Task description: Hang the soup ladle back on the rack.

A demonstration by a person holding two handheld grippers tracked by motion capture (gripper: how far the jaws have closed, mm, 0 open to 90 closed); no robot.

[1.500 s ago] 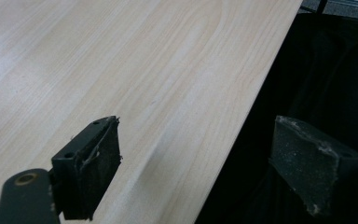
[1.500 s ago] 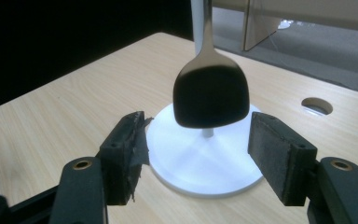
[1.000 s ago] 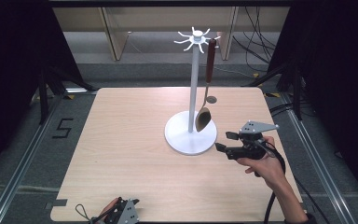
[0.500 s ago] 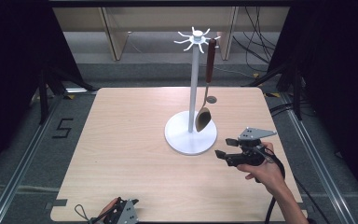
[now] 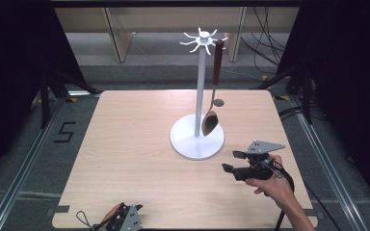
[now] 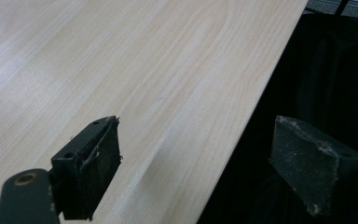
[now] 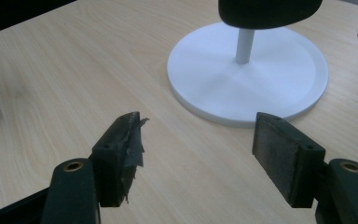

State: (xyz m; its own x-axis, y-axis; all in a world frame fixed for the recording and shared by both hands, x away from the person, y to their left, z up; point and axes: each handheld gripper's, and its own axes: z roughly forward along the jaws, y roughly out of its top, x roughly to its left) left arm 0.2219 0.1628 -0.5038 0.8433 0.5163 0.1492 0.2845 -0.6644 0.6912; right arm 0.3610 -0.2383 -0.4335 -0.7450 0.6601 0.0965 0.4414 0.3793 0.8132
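A white utensil stand (image 5: 201, 96) with a round base (image 5: 196, 143) rises from the middle of the wooden table. From one of its top hooks hangs a spoon (image 5: 213, 91) with a brown handle, its bowl just above the base. My right gripper (image 5: 233, 161) is held open, low over the table, right of and nearer than the base, with nothing between its jaws. In the right gripper view the base (image 7: 247, 77) lies just beyond the open gripper (image 7: 196, 140). My left gripper (image 5: 127, 219) sits at the table's near edge, open (image 6: 205, 163) and empty.
The table (image 5: 125, 144) has a small round hole (image 5: 218, 102) behind the stand. Its near edge (image 6: 256, 93) runs under the left gripper's jaws. Metal rails and cables lie on the floor around the table; shelving stands beyond it.
My right gripper has drawn back from the stand's base, toward the near right of the table, and stays open. The spoon still hangs on its hook. The left gripper has not moved.
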